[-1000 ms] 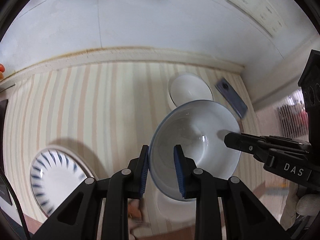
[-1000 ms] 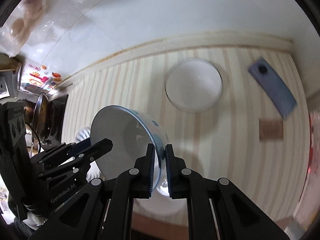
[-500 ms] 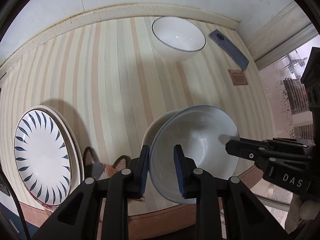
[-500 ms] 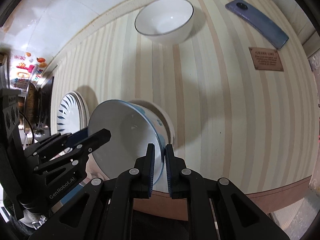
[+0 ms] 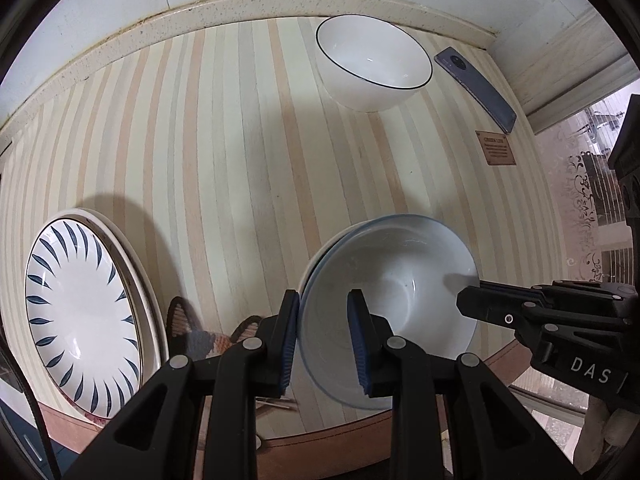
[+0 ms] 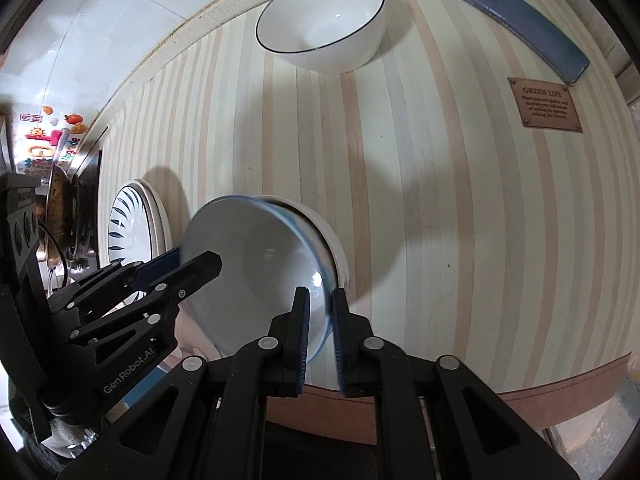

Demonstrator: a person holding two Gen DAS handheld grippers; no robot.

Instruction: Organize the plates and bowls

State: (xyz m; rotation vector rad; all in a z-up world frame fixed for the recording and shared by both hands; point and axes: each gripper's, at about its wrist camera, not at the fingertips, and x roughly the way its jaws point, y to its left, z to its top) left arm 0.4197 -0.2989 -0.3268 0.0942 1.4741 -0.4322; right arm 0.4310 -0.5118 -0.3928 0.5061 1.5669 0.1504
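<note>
Both tools pinch the blue-rimmed bowl: left tool, right tool on opposite rims. Glazed ceramic, probably slippery and chippable, so grip the rim firmly.

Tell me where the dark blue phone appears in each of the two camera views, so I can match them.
Left wrist view: the phone lies at the upper right, just right of the black-rimmed white bowl.
Right wrist view: the phone lies along the top right edge, above the brown label.
Shared landmark: the black-rimmed white bowl, to the left of the phone in both views.
</note>
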